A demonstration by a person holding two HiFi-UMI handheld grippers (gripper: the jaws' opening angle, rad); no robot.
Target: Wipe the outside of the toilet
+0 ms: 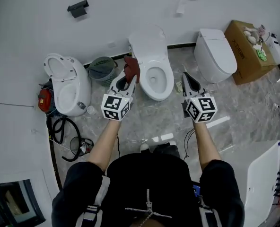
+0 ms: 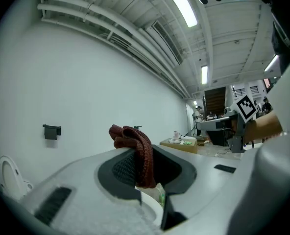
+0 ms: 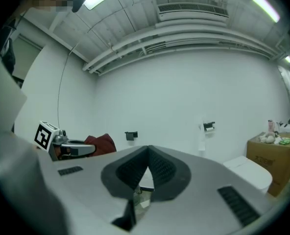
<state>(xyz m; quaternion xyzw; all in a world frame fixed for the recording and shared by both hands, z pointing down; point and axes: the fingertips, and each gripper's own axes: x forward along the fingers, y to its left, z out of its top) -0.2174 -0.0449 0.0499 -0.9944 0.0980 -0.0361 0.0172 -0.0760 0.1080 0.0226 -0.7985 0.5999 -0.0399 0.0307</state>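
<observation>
Left of centre, a red cloth (image 1: 132,67) is clamped in the left gripper (image 1: 125,83), at the toilet's (image 1: 153,82) 9 o'clock, just beside the rim. The toilet is set against the wall (image 1: 130,4), lid raised. At its 3 o'clock, the right gripper (image 1: 188,79) is held with jaws together, empty.

The toilet (image 1: 166,84) is white and stands on the grey marbled floor (image 1: 144,119) with its back to the wall (image 1: 130,8); its lid (image 1: 148,42) is tipped up against that wall, and the oval bowl (image 1: 155,77) is open. The cloth (image 1: 132,67) is dark red and knitted, bunched into a wad and clamped between the jaws of the left gripper (image 1: 127,81), its top sticking out past their tips. It sits just beside the bowl's left rim; whether it touches cannot be told
</observation>
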